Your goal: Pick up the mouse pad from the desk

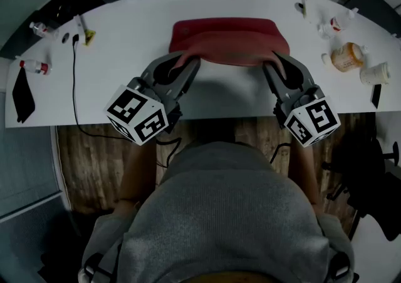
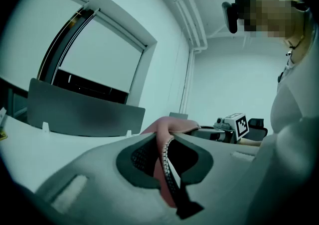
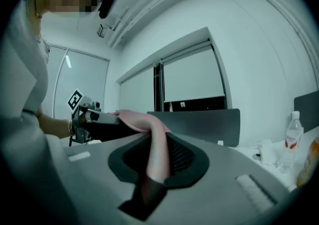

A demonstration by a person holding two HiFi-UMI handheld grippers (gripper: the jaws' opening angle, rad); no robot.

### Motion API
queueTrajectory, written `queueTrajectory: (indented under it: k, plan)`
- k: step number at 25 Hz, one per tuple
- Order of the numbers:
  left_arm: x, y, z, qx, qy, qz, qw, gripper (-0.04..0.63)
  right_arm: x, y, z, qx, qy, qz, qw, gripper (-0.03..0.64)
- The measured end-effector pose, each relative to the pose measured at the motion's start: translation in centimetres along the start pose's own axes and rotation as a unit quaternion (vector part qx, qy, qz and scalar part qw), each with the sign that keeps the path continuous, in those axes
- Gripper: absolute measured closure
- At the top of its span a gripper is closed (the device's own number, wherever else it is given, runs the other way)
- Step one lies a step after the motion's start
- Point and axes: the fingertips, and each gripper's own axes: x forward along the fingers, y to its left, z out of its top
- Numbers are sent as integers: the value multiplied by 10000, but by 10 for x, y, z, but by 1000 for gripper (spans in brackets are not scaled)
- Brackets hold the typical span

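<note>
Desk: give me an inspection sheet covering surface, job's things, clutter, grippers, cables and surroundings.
Surface: white desk, curved far edge.
Job's things: red pad, gripped at both near corners, sagging between them.
Clutter: orange bottle and white jar at right; small bottle and black item at left.
Grippers: left gripper and right gripper both shut on the pad.
Cables: black cable runs off the near edge.
Surroundings: wood floor, black chair at right.
</note>
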Motion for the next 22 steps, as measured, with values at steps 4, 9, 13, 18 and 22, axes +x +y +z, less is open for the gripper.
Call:
queueTrajectory:
  k: [4,9,13,18,22]
  plan:
    - [-3,-8,25,147,-198,1,9997,552,-3,2,27,18,-274,-21,9996,551]
    - [-9,-17,53,156,-522,-76,9985,552,-7,9,59,16,-599,24,9982,551]
    - [-15,-24,71,210,-732,-87,9971,551,-11,16,80,41,-862,101,9962,552]
    - [-24,-33,94,301,-1029,-69,9942,549,-15,23,101,-7,-1095,170,9938,554]
    - [-33,-46,116,408,-1281,-160,9908,549,-21,31,121,-63,-1278,293,9913,553]
